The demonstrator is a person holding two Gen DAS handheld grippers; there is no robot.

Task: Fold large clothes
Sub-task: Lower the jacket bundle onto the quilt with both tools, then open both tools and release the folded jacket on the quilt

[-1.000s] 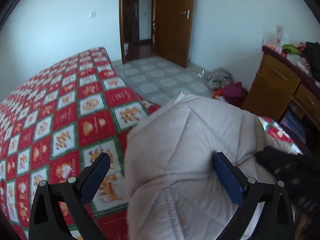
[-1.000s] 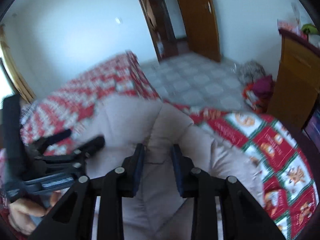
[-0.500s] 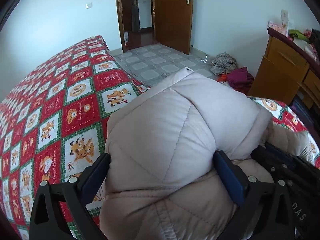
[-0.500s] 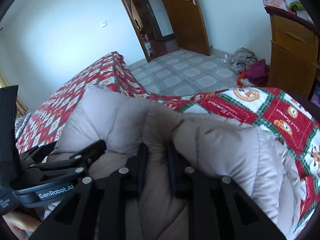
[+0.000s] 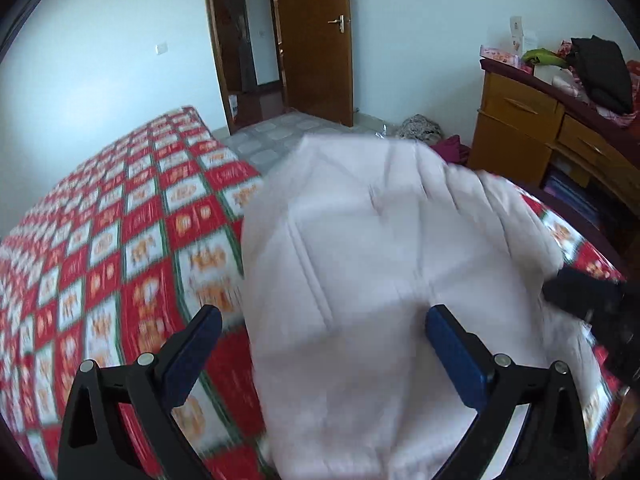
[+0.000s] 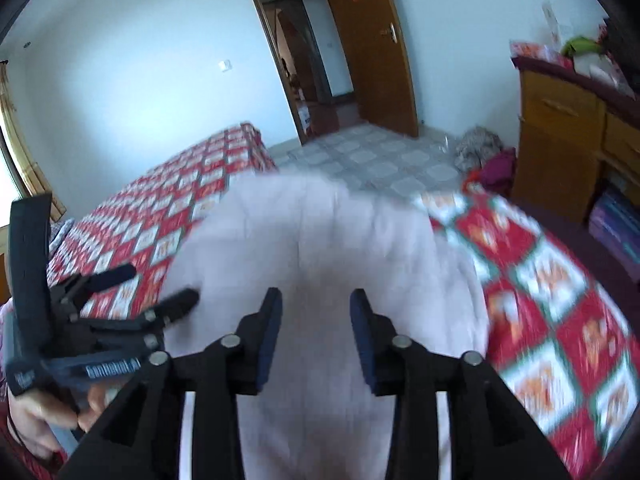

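A pale pink quilted down jacket (image 5: 380, 264) lies bunched on the bed, blurred by motion; it also shows in the right wrist view (image 6: 320, 248). My left gripper (image 5: 320, 344) is wide open above the jacket's near left part, holding nothing. It shows from the side in the right wrist view (image 6: 160, 288). My right gripper (image 6: 316, 324) is open with a moderate gap, above the jacket's near edge and empty. Its dark fingertips (image 5: 576, 292) show at the right of the left wrist view.
The bed has a red, white and green checked cover (image 5: 120, 240). A wooden dresser (image 5: 552, 128) piled with items stands at the right. Clothes (image 5: 424, 132) lie on the tiled floor (image 6: 380, 160) near the open wooden door (image 5: 316, 40).
My right gripper was shut on a fold of the jacket and has opened and lifted off. Both grippers have risen and the jacket has settled flatter.
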